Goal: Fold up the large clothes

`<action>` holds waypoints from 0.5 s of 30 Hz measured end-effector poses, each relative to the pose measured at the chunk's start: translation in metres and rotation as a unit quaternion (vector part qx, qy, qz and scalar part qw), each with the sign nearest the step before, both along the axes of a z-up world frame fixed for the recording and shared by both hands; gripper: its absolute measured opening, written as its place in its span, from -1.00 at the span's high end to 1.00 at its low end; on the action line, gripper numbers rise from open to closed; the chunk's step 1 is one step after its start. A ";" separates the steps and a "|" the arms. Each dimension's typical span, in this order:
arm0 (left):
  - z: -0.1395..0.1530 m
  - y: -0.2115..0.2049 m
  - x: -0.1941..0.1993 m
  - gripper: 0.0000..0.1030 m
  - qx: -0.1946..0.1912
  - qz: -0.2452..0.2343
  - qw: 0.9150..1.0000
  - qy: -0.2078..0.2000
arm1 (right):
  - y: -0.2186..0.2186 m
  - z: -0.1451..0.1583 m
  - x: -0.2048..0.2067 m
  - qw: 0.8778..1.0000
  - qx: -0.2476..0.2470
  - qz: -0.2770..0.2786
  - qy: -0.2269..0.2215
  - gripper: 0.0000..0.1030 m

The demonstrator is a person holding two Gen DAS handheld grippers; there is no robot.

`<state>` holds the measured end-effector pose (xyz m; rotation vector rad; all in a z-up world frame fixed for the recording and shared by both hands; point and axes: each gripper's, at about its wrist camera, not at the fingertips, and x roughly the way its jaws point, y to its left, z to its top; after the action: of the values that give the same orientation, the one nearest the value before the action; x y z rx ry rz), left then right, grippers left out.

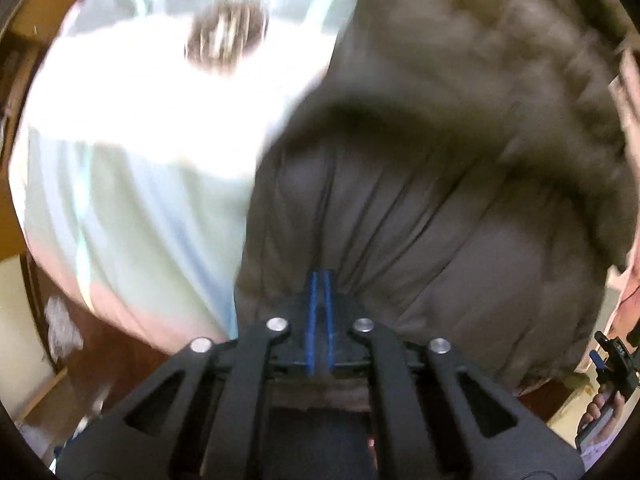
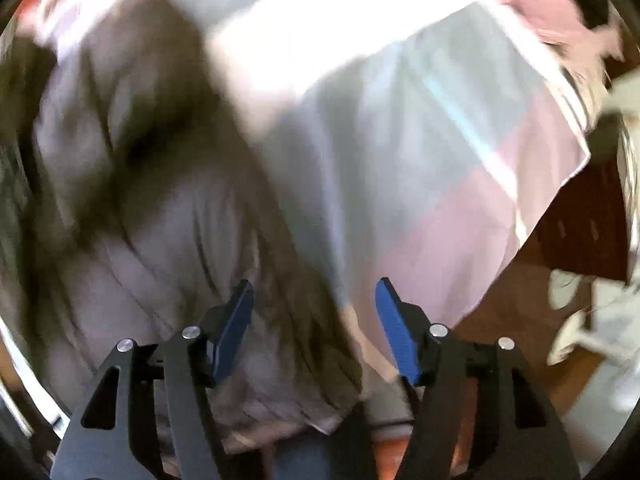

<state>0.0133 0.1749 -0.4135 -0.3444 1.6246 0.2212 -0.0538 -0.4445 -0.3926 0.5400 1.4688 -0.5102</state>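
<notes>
Early on: left gripper (image 1: 320, 280) pinches bunched grey-brown garment (image 1: 440, 220), right gripper (image 2: 316, 312) spread wide w/ nothing held, no neat fold visible yet.

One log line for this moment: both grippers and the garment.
left gripper: shut on dark grey-brown garment | right gripper: open, over it | pale pastel-striped sheet: beside the garment | frames blurred

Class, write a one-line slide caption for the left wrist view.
Left gripper shut on bunched grey-brown garment, beside a pale striped cloth.
</notes>
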 end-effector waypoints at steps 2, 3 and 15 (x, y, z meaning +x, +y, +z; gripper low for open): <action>0.026 -0.004 0.030 0.71 -0.007 -0.002 0.998 -0.055 | -0.005 0.010 0.029 0.999 0.017 -0.007 -0.032 -0.23; 0.037 -0.008 0.049 0.45 -0.016 -0.007 0.996 -0.086 | 0.000 0.014 0.044 0.999 0.024 -0.002 -0.047 -0.23; -0.005 -0.132 0.244 -0.05 -0.072 -0.068 0.991 -0.093 | 0.139 0.085 0.313 0.959 0.101 0.110 -0.240 -0.47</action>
<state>0.2574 0.0431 -0.4180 -0.3516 1.4766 -0.0320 0.2593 -0.3058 -0.3078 0.6034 1.0985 -0.0414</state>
